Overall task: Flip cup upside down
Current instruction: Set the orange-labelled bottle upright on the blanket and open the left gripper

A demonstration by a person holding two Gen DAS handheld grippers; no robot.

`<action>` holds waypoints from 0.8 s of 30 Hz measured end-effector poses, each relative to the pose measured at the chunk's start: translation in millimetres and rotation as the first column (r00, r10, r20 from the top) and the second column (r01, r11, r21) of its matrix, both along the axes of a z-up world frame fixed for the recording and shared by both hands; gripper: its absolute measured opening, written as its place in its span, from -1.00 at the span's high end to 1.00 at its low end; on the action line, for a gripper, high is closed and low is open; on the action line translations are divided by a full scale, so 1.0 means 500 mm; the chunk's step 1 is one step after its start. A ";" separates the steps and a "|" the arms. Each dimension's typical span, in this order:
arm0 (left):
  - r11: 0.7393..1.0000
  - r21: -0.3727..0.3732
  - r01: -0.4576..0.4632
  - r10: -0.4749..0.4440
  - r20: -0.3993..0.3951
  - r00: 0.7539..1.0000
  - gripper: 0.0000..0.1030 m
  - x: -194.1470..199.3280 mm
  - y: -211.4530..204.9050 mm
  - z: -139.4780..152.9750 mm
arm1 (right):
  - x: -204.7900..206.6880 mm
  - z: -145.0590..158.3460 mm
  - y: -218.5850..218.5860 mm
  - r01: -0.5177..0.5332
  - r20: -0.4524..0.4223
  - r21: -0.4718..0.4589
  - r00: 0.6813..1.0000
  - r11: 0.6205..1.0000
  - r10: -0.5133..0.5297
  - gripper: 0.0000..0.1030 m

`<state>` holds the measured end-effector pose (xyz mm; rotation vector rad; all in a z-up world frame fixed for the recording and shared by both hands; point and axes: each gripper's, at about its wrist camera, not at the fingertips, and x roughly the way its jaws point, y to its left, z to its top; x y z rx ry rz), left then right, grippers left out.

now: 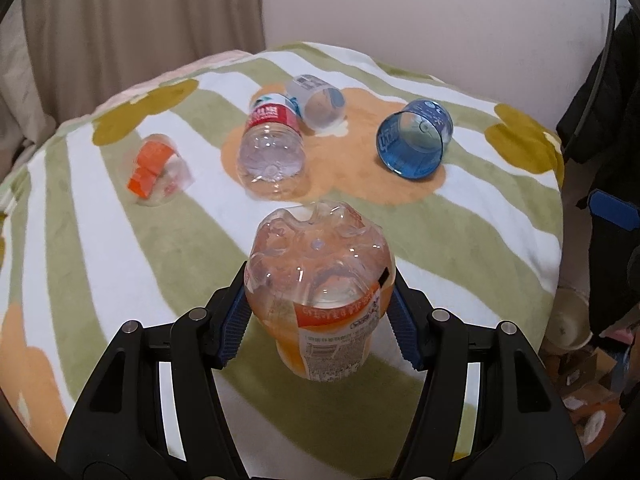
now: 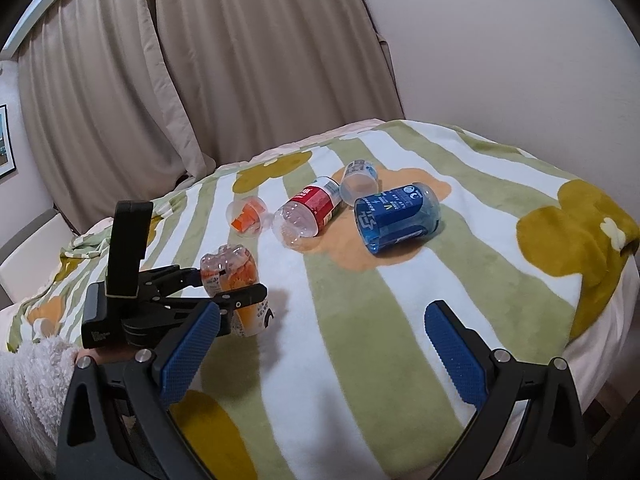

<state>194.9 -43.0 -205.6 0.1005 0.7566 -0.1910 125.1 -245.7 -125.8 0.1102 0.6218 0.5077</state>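
A clear cup with an orange label (image 1: 320, 240) is clamped between the blue pads of my left gripper (image 1: 318, 280). Its moulded base points up and its mouth faces down toward the striped blanket (image 1: 120, 240). From the right wrist view the same cup (image 2: 232, 264) stands nearly upright in the left gripper (image 2: 230, 282), its lower end close to the blanket; I cannot tell whether it touches. My right gripper (image 2: 323, 312) hovers open above the blanket, to the right of the cup, with nothing between its fingers.
Several other cups lie on their sides farther back: a blue one (image 1: 414, 140), a red-labelled one (image 1: 272, 144), a small clear one (image 1: 320, 100) and a small orange one (image 1: 158, 168). Curtains and a wall stand behind. The bed drops off at the right edge. A white fuzzy sleeve (image 2: 32, 380) is at lower left.
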 end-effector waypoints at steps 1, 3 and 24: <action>1.000 0.006 -0.004 0.004 0.003 1.000 -0.14 -0.002 0.000 0.002 | 0.001 0.000 0.000 0.000 -0.001 0.001 1.000 1.000 0.000 -0.99; 1.000 0.007 -0.005 0.005 0.003 1.000 -0.15 -0.005 0.000 0.002 | 0.003 -0.001 -0.001 -0.001 -0.001 0.004 1.000 1.000 0.001 -0.99; 0.999 -0.017 -0.027 0.027 -0.028 0.999 -0.99 -0.040 0.012 0.025 | -0.001 0.008 0.026 -0.046 0.000 0.008 0.999 0.999 0.046 -0.99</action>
